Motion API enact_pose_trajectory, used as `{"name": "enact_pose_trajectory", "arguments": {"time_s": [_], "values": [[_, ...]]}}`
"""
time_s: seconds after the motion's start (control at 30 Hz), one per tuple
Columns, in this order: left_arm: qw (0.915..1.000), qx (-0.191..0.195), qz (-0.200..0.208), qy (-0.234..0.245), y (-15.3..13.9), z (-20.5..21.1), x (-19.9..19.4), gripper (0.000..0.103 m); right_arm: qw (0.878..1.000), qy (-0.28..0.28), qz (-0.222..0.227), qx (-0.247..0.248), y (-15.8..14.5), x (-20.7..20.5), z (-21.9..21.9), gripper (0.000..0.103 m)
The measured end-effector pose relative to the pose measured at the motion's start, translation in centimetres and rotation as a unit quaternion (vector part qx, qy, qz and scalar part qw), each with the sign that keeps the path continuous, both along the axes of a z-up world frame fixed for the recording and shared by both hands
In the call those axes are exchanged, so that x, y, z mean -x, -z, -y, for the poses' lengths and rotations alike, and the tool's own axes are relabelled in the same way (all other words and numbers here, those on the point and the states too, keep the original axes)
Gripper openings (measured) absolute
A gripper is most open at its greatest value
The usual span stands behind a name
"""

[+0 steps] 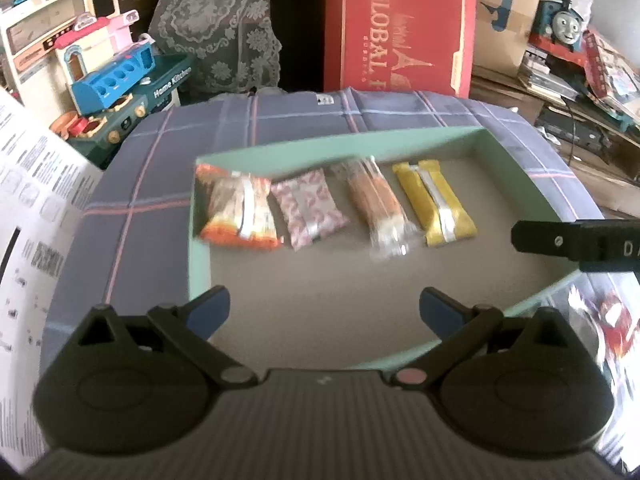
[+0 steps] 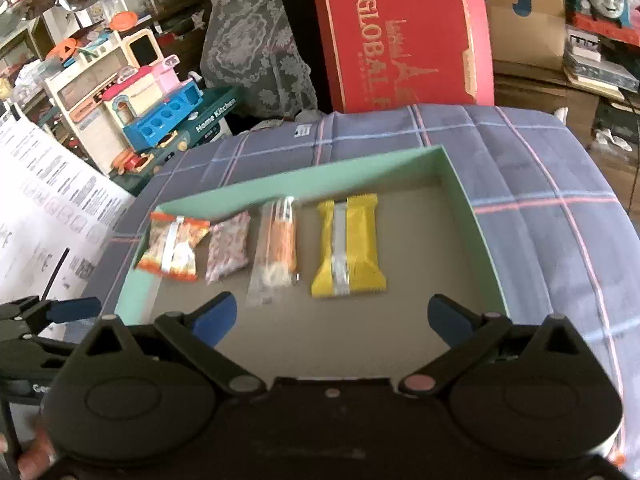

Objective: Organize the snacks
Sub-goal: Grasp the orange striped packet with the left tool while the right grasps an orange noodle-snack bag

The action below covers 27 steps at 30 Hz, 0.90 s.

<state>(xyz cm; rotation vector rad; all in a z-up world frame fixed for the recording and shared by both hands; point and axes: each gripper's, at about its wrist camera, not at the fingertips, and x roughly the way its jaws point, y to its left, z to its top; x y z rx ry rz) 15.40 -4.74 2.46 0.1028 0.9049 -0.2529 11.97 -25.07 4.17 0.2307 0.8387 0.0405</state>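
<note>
Left wrist view, nearest at 6 o'clock: left gripper (image 1: 324, 312), blue-padded fingers (image 1: 210, 310) spread wide, nothing between them, hanging over the bare grey floor of the box. At 3 o'clock, one black finger of the right gripper (image 1: 576, 242) reaching in over the box's right edge.

Right wrist view, nearest at 6 o'clock: right gripper (image 2: 332, 318), fingers (image 2: 214, 320) likewise wide apart and empty, over the near part of the box floor. At 9 o'clock, a blue fingertip of the other gripper beside the box's left wall; at 7 o'clock, part of a hand (image 2: 34, 454) on the handle.

Farther out, around 12 o'clock: mint-green shallow box (image 1: 198, 252) lying on a plaid-covered tabletop (image 1: 152, 168). Inside, four snacks in one row along the far half, close together side by side: orange packet (image 1: 238, 216) against the left wall, pink-patterned packet (image 1: 310, 210), clear-wrapped orange bar (image 1: 378, 208), yellow bar (image 1: 438, 204). Right part of the box floor bare.

Beyond the tabletop: red carton (image 1: 400, 28) at 12 o'clock, toy kitchen (image 1: 116, 80) at 10 o'clock, printed white sheet (image 1: 36, 208) at 9 o'clock, toy train face (image 1: 566, 24) at 2 o'clock.
</note>
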Motion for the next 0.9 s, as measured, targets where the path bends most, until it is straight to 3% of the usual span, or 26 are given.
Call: {"name": "enact_pose_trajectory", "arguments": {"time_s": [0.3,0.5,0.63,0.77,0.83,0.9], "values": [[0.9994,-0.001,-0.034,-0.004,2.9,-1.2,5.9,0.103,1.0,0.003,-0.021,-0.019,1.9,6.1,0.4,0.103],[0.9975,0.013,-0.069,-0.009,5.6,-1.3,7.3,0.103,0.999,0.003,-0.025,-0.019,3.6,9.1,0.1,0.103],[0.9975,0.005,-0.07,-0.006,6.6,-0.9,7.6,0.1,1.0,-0.006,-0.025,-0.01,4.3,10.3,-0.5,0.092],[0.9975,0.007,-0.071,0.003,7.2,-0.4,7.6,0.089,0.999,-0.025,-0.026,0.001,4.6,10.1,-1.6,0.083],[0.9972,0.006,-0.074,0.01,7.7,-0.1,7.7,0.077,0.999,-0.036,-0.022,0.015,4.8,9.8,-2.1,0.08],[0.9975,0.0,-0.069,0.015,8.0,0.0,8.0,0.059,0.998,-0.043,-0.019,0.034,5.1,9.7,-2.6,0.077]]}}
